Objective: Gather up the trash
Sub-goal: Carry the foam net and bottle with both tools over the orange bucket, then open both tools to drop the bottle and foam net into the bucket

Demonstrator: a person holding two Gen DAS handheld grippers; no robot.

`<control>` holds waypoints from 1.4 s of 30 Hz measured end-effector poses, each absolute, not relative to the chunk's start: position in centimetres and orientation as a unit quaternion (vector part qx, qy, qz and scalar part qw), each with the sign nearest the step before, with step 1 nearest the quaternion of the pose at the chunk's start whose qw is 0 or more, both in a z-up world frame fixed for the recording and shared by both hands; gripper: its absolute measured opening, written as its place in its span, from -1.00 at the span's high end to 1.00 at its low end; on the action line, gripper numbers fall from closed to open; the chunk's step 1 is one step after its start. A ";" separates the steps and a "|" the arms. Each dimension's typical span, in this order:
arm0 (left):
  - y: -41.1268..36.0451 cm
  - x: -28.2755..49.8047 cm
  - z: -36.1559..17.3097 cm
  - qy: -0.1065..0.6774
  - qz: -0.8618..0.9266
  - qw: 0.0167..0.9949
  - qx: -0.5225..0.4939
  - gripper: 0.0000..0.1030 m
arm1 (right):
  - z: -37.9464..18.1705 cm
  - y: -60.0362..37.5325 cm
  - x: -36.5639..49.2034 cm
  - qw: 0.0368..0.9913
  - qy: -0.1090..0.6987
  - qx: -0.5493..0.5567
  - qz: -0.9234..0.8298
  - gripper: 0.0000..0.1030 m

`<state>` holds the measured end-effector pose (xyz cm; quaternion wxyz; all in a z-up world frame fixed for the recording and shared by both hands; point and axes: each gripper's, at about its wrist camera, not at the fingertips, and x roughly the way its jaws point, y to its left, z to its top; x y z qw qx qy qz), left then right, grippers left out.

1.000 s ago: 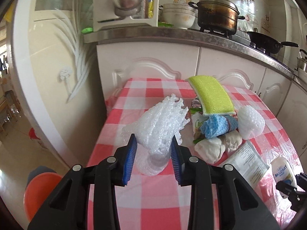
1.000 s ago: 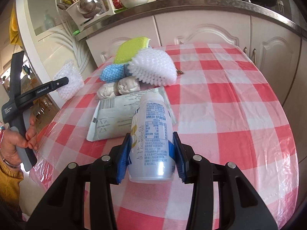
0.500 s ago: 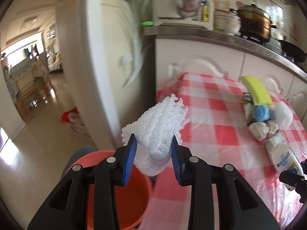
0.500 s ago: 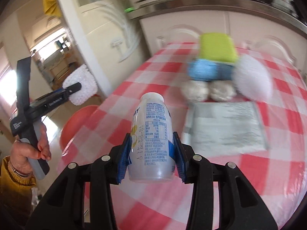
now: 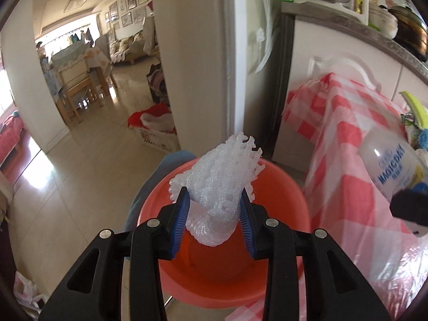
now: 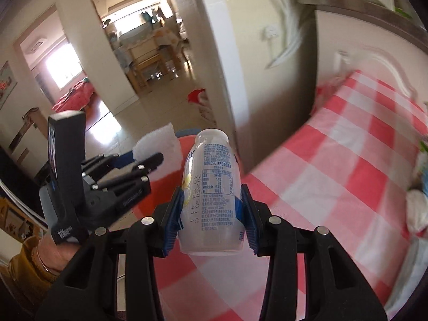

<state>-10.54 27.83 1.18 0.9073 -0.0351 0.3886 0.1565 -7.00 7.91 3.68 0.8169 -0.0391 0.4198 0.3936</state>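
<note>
Left wrist view showed the left gripper (image 5: 214,208) clamped on white foam netting (image 5: 222,184) directly over the orange plastic bucket (image 5: 283,187) at lower centre, while the right gripper (image 6: 212,214) clamped an upright white plastic bottle (image 6: 211,187) beside it.

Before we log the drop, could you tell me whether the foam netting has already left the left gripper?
No, the foam netting sits clamped in the left gripper, above the orange bucket.
</note>
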 end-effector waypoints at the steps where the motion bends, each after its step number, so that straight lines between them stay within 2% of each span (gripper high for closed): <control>1: 28.1 -10.4 0.8 0.393 0.158 0.905 -0.037 0.25 | 3.5 8.8 -6.6 0.815 0.421 -0.043 0.396 0.16; 8: 29.2 -10.1 -1.6 0.418 0.169 0.891 -0.044 0.09 | 1.4 12.9 -4.8 0.801 0.440 -0.059 0.401 0.16; 10: 29.3 -10.0 -2.3 0.424 0.169 0.889 -0.043 0.04 | 0.8 13.7 -4.4 0.792 0.450 -0.056 0.408 0.12; 11: 29.3 -9.9 -2.7 0.429 0.169 0.886 -0.042 0.01 | 0.6 14.0 -4.3 0.793 0.452 -0.057 0.406 0.01; 12: 29.3 -9.9 -3.0 0.433 0.168 0.885 -0.043 -0.06 | 0.4 14.4 -4.2 0.794 0.452 -0.058 0.402 -0.16; 14: 29.4 -9.9 -3.4 0.438 0.167 0.882 -0.044 -0.16 | 0.3 14.3 -4.0 0.796 0.452 -0.051 0.399 -0.34; 16: 29.2 -9.9 -3.6 0.439 0.170 0.882 -0.039 -0.44 | 0.2 13.8 -4.1 0.798 0.451 -0.039 0.397 -0.36; 20: 28.9 -9.9 -3.2 0.432 0.179 0.884 -0.022 -0.77 | 0.4 11.9 -4.1 0.808 0.446 -0.007 0.384 -0.50; 24: 28.8 -9.7 -2.6 0.427 0.179 0.886 -0.023 -0.80 | 0.8 9.4 -4.1 0.817 0.438 0.022 0.375 -0.61; 42: 26.7 -9.9 0.1 0.403 0.173 0.899 -0.001 -0.80 | 2.5 2.6 -5.2 0.830 0.412 0.100 0.363 -0.73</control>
